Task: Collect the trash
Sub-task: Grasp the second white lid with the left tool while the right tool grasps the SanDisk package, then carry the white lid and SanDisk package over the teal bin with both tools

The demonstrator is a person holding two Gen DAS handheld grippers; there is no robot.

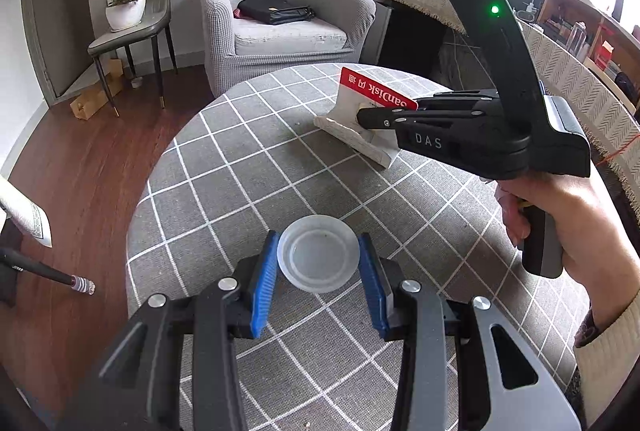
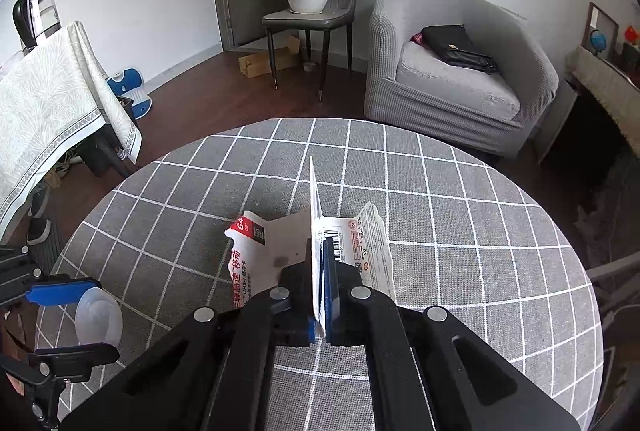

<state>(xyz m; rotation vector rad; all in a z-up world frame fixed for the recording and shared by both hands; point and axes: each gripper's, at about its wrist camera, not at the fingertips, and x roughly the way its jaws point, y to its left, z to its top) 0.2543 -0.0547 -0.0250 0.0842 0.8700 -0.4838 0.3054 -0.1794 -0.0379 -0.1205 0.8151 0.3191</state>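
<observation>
Clear plastic lid (image 1: 319,255), torn SanDisk card packaging (image 2: 316,251) upright

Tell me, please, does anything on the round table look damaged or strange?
Yes. The SanDisk card packaging in the right gripper is torn open, with ragged edges and flaps bent apart. The clear plastic lid in the left gripper looks intact. Nothing looks spilled on the checked tablecloth.

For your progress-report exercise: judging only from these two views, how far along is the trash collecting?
Done: nothing visibly binned; no bin in view. In hand: the left gripper holds a clear plastic lid, and the right gripper is shut on torn card packaging. Left: carrying both off the checked table to a bin.
</observation>
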